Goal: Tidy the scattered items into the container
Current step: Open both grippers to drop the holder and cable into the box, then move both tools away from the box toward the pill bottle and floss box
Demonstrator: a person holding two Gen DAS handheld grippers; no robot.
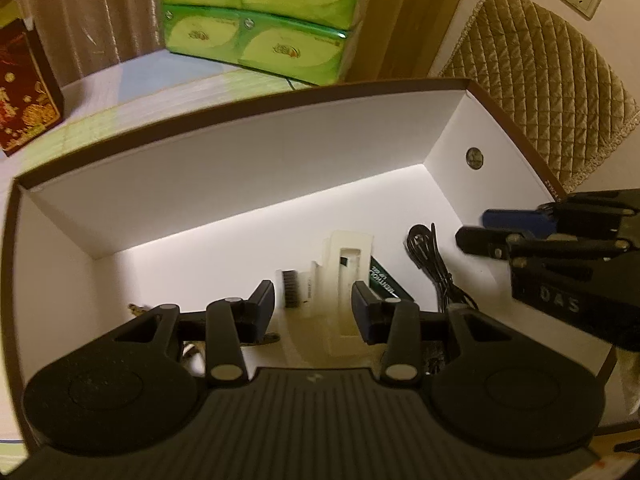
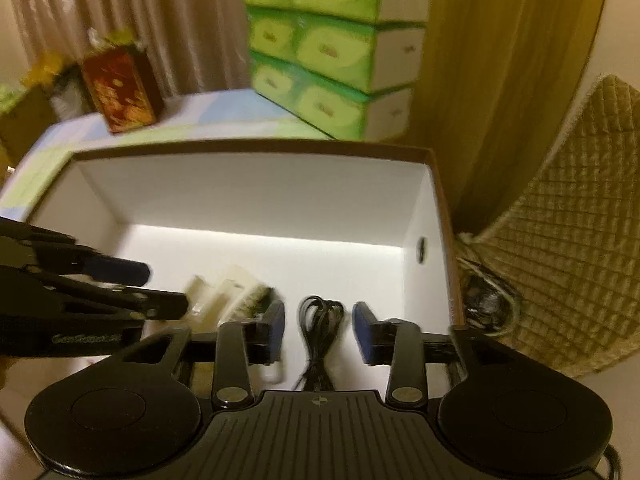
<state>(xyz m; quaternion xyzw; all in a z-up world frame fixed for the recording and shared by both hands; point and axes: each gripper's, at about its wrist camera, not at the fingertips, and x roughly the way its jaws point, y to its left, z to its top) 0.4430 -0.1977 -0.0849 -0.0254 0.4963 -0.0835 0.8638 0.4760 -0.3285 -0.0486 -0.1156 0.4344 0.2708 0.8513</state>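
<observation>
Both grippers hang over the white-lined box (image 1: 248, 168). Left gripper (image 1: 313, 307) fingers parted, grasping nothing, a cream plastic holder (image 1: 347, 264) on the floor beyond. Right gripper (image 2: 318, 330) fingers released; coiled black cable (image 2: 320, 320) lies on the box floor, lower centre.

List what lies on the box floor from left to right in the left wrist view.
Small brush → white plastic holder → dark green packet → coiled black cable. The keys at far left are mostly hidden by the gripper.
</observation>
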